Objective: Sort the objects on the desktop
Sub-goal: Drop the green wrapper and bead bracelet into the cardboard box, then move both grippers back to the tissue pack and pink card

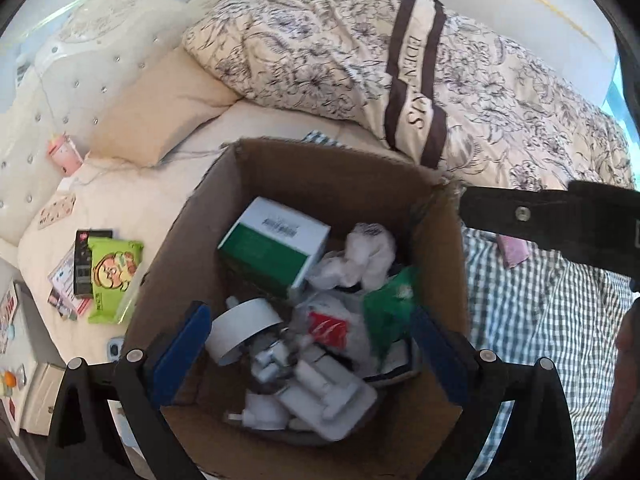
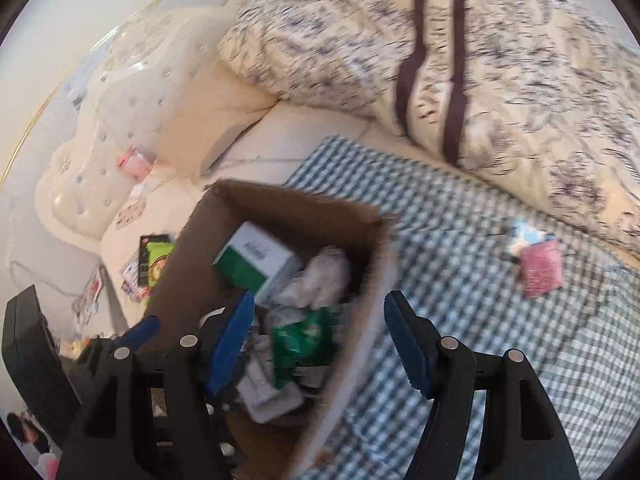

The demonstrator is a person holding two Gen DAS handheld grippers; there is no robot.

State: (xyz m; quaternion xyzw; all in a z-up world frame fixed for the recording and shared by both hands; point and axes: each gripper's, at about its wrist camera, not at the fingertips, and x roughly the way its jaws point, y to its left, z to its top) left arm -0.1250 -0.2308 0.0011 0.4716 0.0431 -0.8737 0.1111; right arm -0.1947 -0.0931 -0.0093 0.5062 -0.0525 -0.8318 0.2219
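Observation:
An open cardboard box [image 1: 320, 172] stands on the bed, holding a green-and-white carton [image 1: 276, 248], crumpled white tissue [image 1: 364, 256], a green packet [image 1: 388, 308], a white roll [image 1: 240, 328] and white plugs [image 1: 320, 396]. My left gripper [image 1: 312, 348] hangs open just above the box's contents, nothing between its blue pads. My right gripper [image 2: 320, 344] is open too, straddling the box's right wall [image 2: 360, 320] with its left pad over the green packet [image 2: 304, 340]. A pink pouch [image 2: 540, 268] lies on the checked cloth to the right.
Left of the box lie a green wipes pack [image 1: 114, 276] and a black carton [image 1: 86, 264]. A pink cup [image 1: 64, 156] leans at the tufted headboard. A floral duvet [image 1: 400, 60] is piled behind, and a checked cloth [image 1: 540, 320] covers the right.

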